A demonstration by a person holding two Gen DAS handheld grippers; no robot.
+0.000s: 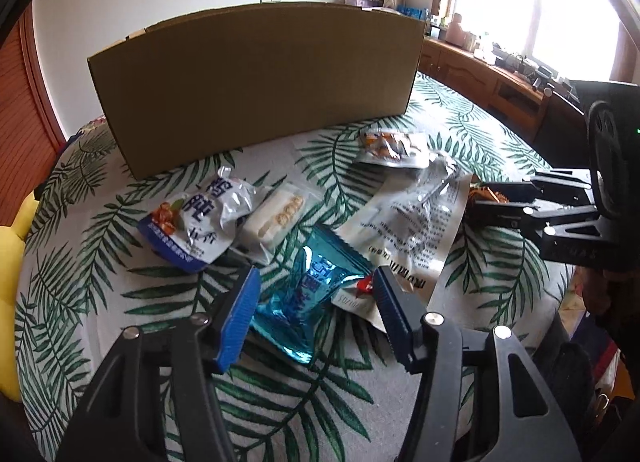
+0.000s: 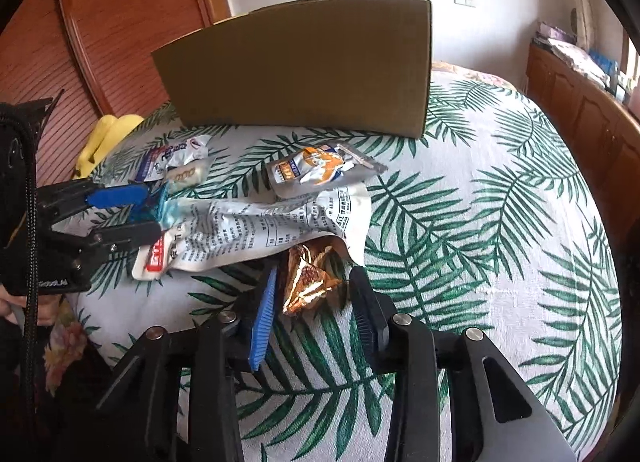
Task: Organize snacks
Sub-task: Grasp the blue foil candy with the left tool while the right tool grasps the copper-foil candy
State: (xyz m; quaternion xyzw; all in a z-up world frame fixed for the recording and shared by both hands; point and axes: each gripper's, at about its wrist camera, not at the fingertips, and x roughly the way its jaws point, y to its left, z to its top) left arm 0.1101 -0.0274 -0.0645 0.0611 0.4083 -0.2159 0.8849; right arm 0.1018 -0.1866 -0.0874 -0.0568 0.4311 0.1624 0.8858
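Snacks lie on a leaf-print cloth in front of a brown cardboard box (image 1: pixel 256 86). My left gripper (image 1: pixel 316 282) is open, its jaws on either side of a shiny blue snack packet (image 1: pixel 308 294). My right gripper (image 2: pixel 314 282) is open around a gold-brown foil packet (image 2: pixel 308 282), half tucked under a large white printed bag (image 2: pixel 272 230). A blue-and-white pouch (image 1: pixel 192 222), a pale wrapped cake (image 1: pixel 276 218) and a silver-orange pouch (image 1: pixel 392 146) lie nearer the box. The box (image 2: pixel 300 66) also shows in the right wrist view.
The leaf-print cloth (image 2: pixel 500 262) covers a bed-like surface. A yellow soft thing (image 2: pixel 108 134) lies at its left edge. A wooden cabinet (image 1: pixel 480 74) stands under the window at the right, and a wooden slatted door (image 2: pixel 120 22) at the left.
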